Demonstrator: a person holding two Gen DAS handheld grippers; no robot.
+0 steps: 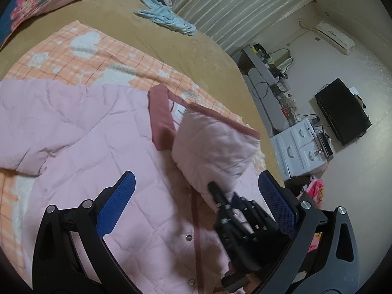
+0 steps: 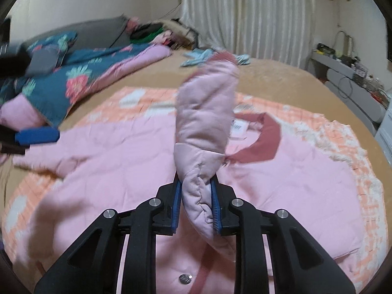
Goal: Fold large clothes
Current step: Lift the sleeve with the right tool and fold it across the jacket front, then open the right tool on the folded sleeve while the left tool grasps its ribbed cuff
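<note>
A pink quilted jacket [image 1: 85, 127] [image 2: 110, 161] lies spread front-up on the bed, with its dusty-red collar [image 1: 160, 120] [image 2: 267, 144] at the far end and snap buttons down the middle. My right gripper [image 2: 196, 181] is shut on a bunched pink sleeve [image 2: 205, 122] [image 1: 215, 142], which it holds raised over the jacket's chest. In the left wrist view the right gripper [image 1: 213, 186] reaches in between my left fingers. My left gripper [image 1: 197, 175] is open wide above the jacket's front, holding nothing. One blue left fingertip [image 2: 36, 136] shows at the left edge.
An orange checked blanket [image 1: 98, 56] lies under the jacket on a tan sheet [image 1: 171, 44]. A floral quilt [image 2: 61, 78] is piled at the far left, with a light blue garment [image 1: 166, 17] beyond. White drawers [image 1: 299, 147] and a black box [image 1: 343, 112] stand past the bed's right edge.
</note>
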